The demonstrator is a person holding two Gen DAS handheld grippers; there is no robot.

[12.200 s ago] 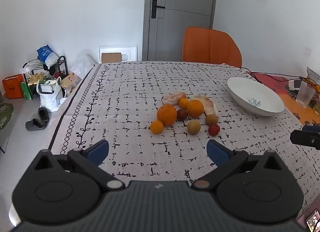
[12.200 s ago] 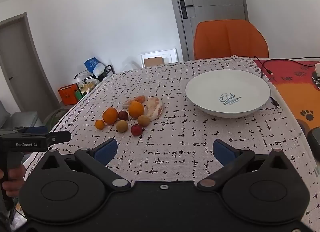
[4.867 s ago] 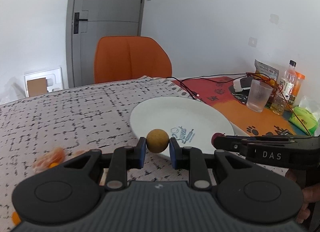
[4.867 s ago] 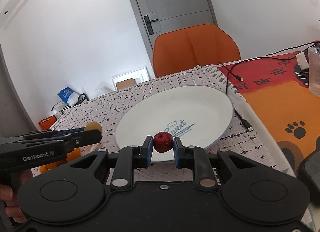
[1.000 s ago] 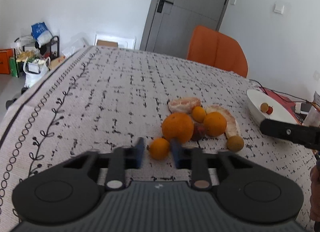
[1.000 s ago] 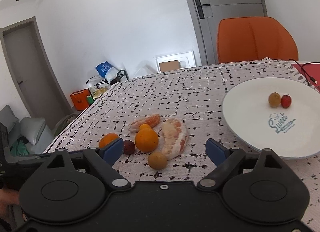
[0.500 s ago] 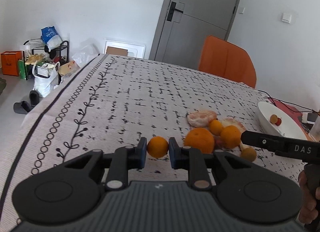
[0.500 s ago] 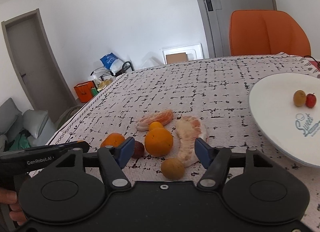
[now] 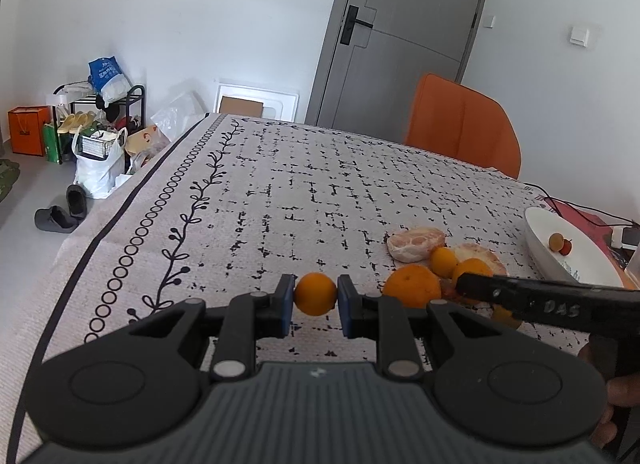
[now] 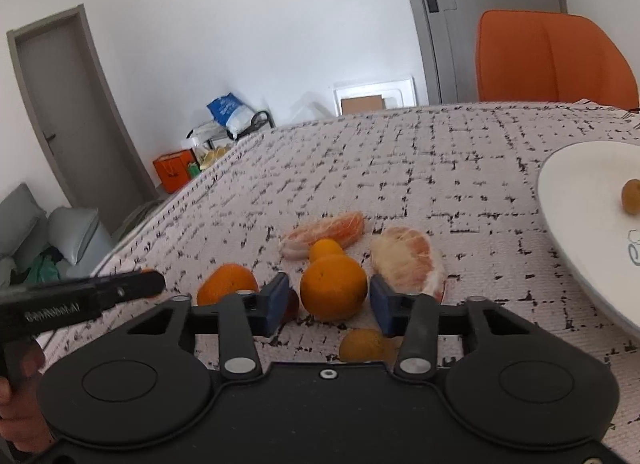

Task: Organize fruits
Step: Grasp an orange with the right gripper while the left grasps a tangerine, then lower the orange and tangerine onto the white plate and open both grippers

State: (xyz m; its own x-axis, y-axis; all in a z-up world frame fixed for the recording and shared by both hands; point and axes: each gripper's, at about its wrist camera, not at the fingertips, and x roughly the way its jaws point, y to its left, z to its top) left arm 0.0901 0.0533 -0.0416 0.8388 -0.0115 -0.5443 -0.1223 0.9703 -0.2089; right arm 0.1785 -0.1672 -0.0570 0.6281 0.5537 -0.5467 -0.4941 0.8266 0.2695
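Between the blue pads of the left gripper (image 9: pixel 316 300), low in the centre of the left wrist view, sits a small orange (image 9: pixel 315 293), pinched from both sides and held clear above the patterned tablecloth (image 9: pixel 280 200). To its right lies the loose pile of fruit: a large orange (image 9: pixel 412 291), a smaller one (image 9: pixel 443 262) behind it, and a peeled citrus piece (image 9: pixel 416 244) further back. The white plate (image 9: pixel 560 260) at the right edge holds a yellowish round fruit (image 9: pixel 556 240) touching a small red fruit (image 9: pixel 565 247).

Across the right wrist view, the right gripper (image 10: pixel 330 302) has its jaws closing around a medium orange (image 10: pixel 333 292) that rests on the cloth; narrow gaps show on both sides, so the pads do not yet press it. A dark plum-like fruit (image 10: pixel 292 304) peeks out behind the left finger, and a yellow-brown fruit (image 10: pixel 362 344) lies just below the jaws. A peeled segment (image 10: pixel 408 264) lies to the right.
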